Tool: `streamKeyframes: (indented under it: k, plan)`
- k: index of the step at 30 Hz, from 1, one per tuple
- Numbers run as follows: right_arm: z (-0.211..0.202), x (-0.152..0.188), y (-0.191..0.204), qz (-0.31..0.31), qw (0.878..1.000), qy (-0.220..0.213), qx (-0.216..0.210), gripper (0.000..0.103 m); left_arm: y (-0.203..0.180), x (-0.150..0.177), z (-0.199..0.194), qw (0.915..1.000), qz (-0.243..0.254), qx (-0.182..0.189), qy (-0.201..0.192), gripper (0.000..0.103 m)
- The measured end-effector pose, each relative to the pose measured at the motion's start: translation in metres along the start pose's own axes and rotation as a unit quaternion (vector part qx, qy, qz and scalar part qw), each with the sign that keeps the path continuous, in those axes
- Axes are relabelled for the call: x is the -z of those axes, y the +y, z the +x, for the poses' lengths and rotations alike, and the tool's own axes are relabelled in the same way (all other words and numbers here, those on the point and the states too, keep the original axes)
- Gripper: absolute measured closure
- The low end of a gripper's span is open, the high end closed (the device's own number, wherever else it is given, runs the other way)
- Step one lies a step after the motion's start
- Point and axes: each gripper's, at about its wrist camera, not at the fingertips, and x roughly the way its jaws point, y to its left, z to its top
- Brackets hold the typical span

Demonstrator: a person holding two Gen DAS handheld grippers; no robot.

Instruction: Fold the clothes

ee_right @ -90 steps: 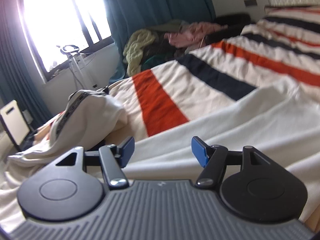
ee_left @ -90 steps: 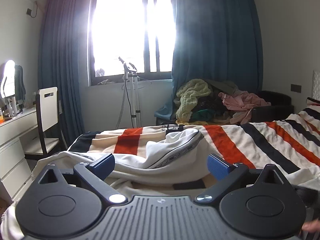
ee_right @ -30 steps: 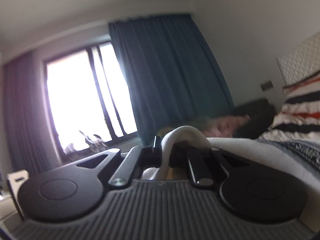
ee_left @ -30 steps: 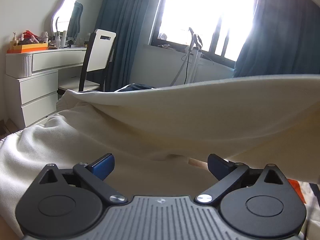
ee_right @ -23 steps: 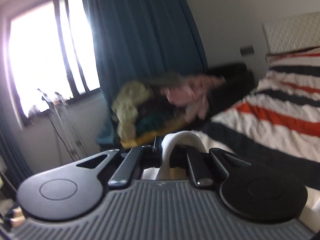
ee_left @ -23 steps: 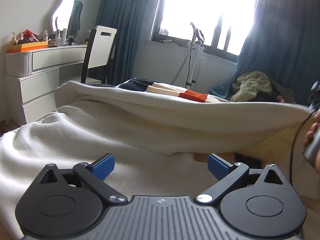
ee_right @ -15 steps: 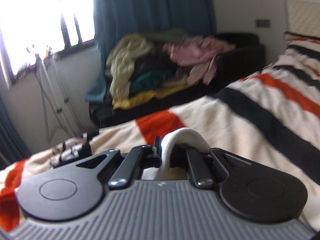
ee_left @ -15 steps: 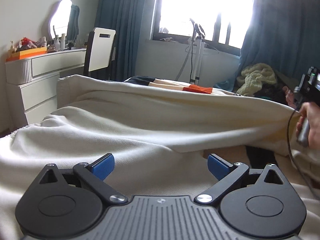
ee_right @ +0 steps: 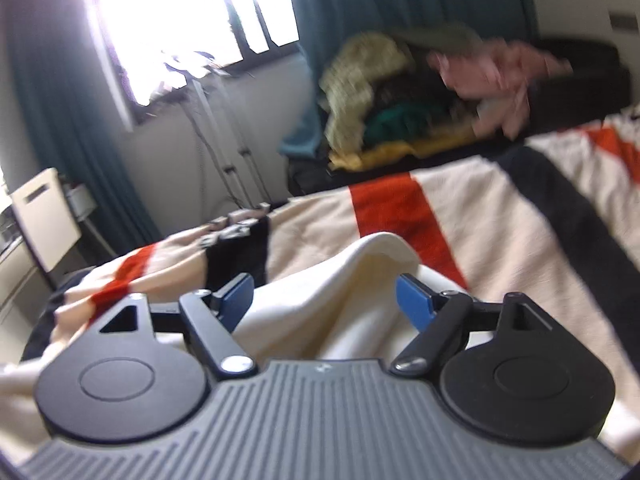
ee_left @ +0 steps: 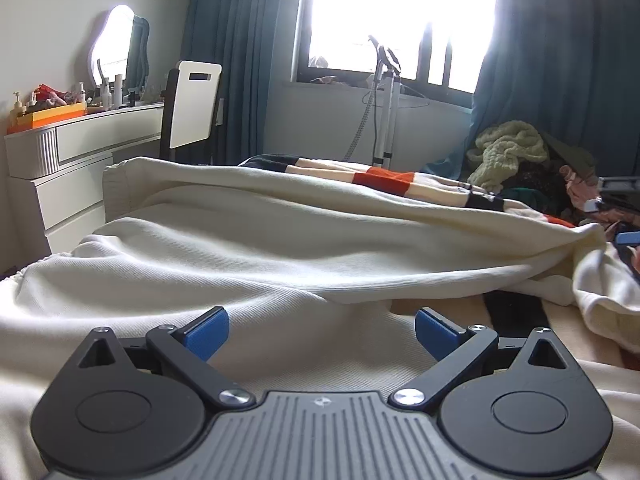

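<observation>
A cream garment lies spread over the striped bed, one layer folded across the other with a long fold edge running to the right. My left gripper is open just above the near cloth, nothing between its blue pads. In the right wrist view a raised fold of the same cream garment sits loosely between the spread fingers of my open right gripper. The right gripper's blue tips show at the right edge of the left wrist view.
The striped bedspread stretches right and ahead. A pile of clothes fills a dark chair by the window. A white dresser and chair stand left, a garment steamer stand under the window.
My right gripper, shut on a cream fold a moment ago, has carried it across, lowered it onto the bed and opened. The lifted layer now lies flat. The left gripper stayed open.
</observation>
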Motion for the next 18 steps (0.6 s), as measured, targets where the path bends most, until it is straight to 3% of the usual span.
streamKeyframes:
  k: [3,6,10,15,18]
  plan:
    - [-0.035,0.022,-0.001,-0.065,0.997,0.024,-0.017,0.023,-0.002,0.002,-0.012,0.9999,0.007,0.009,-0.001,0.003]
    - [-0.053,0.054,0.006,-0.168,0.984,0.060,-0.008,0.023,-0.006,0.003,-0.022,0.9998,0.008,0.018,-0.002,0.003]
    - [-0.064,0.099,0.023,-0.339,0.939,0.062,0.009,0.023,-0.010,0.009,-0.026,0.9995,0.023,0.021,0.006,0.002]
    - [-0.066,0.120,0.034,-0.410,0.910,0.056,-0.018,0.023,-0.012,0.015,-0.013,0.9992,0.025,0.018,0.024,0.002]
    - [-0.056,0.128,0.035,-0.450,0.892,0.022,0.040,0.023,-0.013,0.018,-0.005,0.9989,0.027,0.015,0.035,0.002]
